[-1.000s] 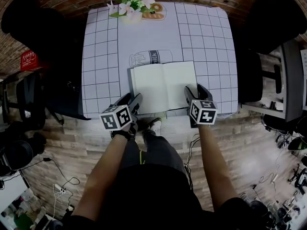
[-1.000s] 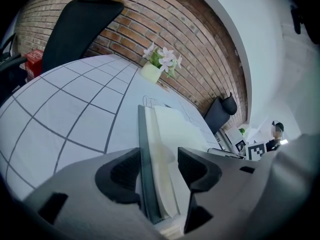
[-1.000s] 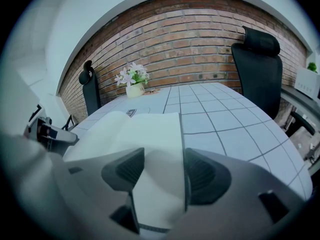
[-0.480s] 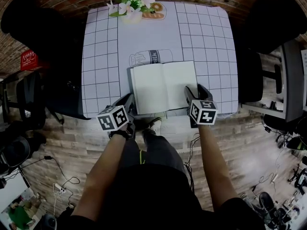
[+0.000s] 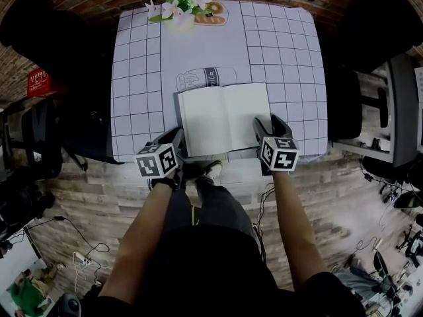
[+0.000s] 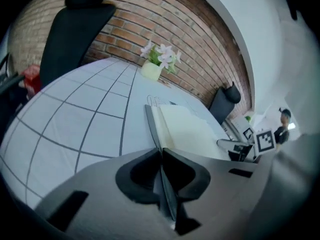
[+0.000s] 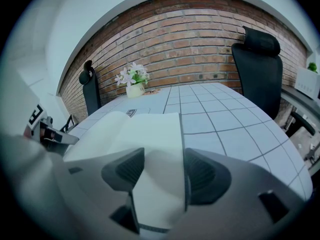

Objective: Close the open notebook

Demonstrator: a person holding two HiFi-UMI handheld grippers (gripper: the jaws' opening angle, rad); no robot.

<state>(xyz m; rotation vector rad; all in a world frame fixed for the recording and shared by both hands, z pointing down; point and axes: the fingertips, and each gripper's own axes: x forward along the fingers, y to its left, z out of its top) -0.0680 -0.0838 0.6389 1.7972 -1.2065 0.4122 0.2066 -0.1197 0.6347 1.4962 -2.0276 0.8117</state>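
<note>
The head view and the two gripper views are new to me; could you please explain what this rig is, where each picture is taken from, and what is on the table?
There is no robot: a person holds a two-jaw gripper in each hand. The head view looks down from the person's head; each gripper view looks along that gripper's own jaws. On the white grid-patterned tablecloth lie an open white-paged notebook and, at the far edge, a pale pot of white flowers. The left gripper has just closed its jaws on the notebook's left cover edge. The right gripper has its jaws apart over the right page, gripping nothing.
</note>
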